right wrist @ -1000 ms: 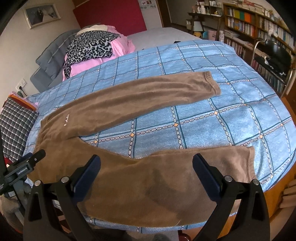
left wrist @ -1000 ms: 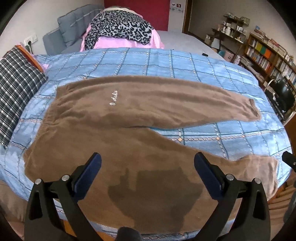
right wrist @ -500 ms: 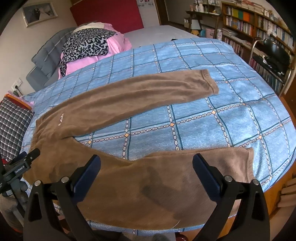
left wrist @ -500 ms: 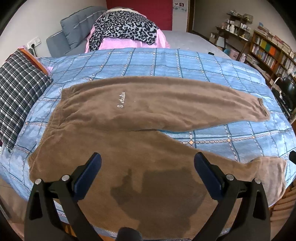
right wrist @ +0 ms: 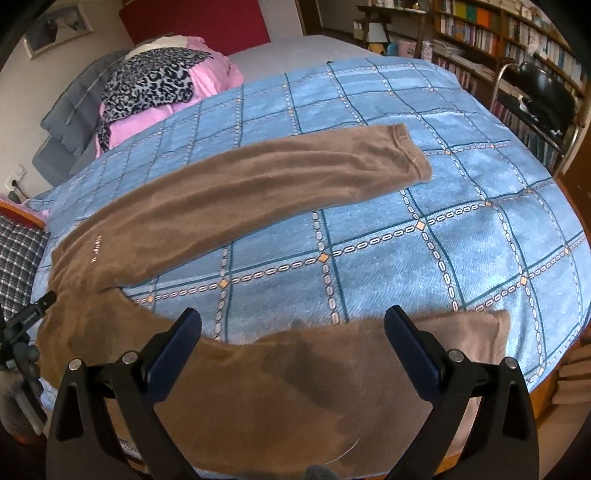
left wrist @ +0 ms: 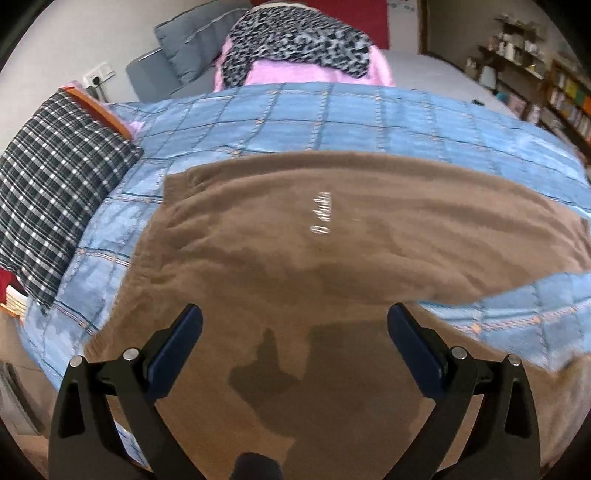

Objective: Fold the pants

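Observation:
Brown fleece pants (left wrist: 332, 251) lie flat on a blue checked bedspread (left wrist: 332, 118), legs spread apart in a V. The waistband is at the left and a small white logo (left wrist: 320, 214) sits near the hip. My left gripper (left wrist: 293, 325) is open and empty, low over the near leg close to the crotch. In the right wrist view the far leg (right wrist: 258, 184) runs to a cuff (right wrist: 410, 155), and the near leg (right wrist: 314, 376) lies along the bed's front edge. My right gripper (right wrist: 291, 328) is open and empty above the near leg.
A black-and-white plaid pillow (left wrist: 51, 177) lies at the left. A pink blanket with a leopard-print cloth (left wrist: 303, 48) sits at the back. Bookshelves (right wrist: 509, 33) and a black chair (right wrist: 543, 92) stand to the right of the bed.
My left gripper has moved forward and left, closer to the waist of the pants. My right gripper has dropped slightly toward the near leg. The pants have not moved.

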The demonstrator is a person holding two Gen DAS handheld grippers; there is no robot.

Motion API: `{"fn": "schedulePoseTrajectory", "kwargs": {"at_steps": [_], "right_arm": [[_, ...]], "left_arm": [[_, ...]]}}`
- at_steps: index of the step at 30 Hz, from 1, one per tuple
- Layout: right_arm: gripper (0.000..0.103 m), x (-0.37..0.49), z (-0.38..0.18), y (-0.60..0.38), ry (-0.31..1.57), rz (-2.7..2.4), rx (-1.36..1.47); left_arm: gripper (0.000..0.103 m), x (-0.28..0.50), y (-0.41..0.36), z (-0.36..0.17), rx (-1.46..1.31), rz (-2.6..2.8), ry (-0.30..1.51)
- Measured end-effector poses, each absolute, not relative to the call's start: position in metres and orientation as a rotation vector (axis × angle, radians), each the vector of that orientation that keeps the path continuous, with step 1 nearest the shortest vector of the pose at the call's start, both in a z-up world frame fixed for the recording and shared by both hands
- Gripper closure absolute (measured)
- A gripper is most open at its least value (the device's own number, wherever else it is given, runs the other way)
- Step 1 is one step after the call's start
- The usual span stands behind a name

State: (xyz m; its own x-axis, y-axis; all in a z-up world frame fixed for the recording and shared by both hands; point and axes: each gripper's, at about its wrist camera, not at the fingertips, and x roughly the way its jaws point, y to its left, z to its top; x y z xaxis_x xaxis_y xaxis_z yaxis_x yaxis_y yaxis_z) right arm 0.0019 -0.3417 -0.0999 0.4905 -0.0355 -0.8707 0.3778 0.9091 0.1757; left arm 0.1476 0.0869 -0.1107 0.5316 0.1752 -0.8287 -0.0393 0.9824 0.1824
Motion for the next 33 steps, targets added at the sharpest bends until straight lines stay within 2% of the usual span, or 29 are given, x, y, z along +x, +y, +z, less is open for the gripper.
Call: {"fn": "schedulePoseTrajectory", "kwargs": {"at_steps": [11, 25, 33], "right_arm": [[0.005, 0.046, -0.119, -0.357, 1.08, -0.279, 0.36], [0.005, 0.103, -0.129, -0.376, 1.082, -0.301, 0.372], [0.005, 0.123, -0.143, -0.377, 1.107, -0.318, 0.354]], "left_arm": [[0.002, 0.231, 0.142, -0.14, 0.105, 0.234, 1.092], [0.002, 0.341, 0.22, -0.159, 0.063, 0.302, 1.092], [0.002, 0.368, 0.276, -0.164, -0.038, 0.357, 1.076]]}}
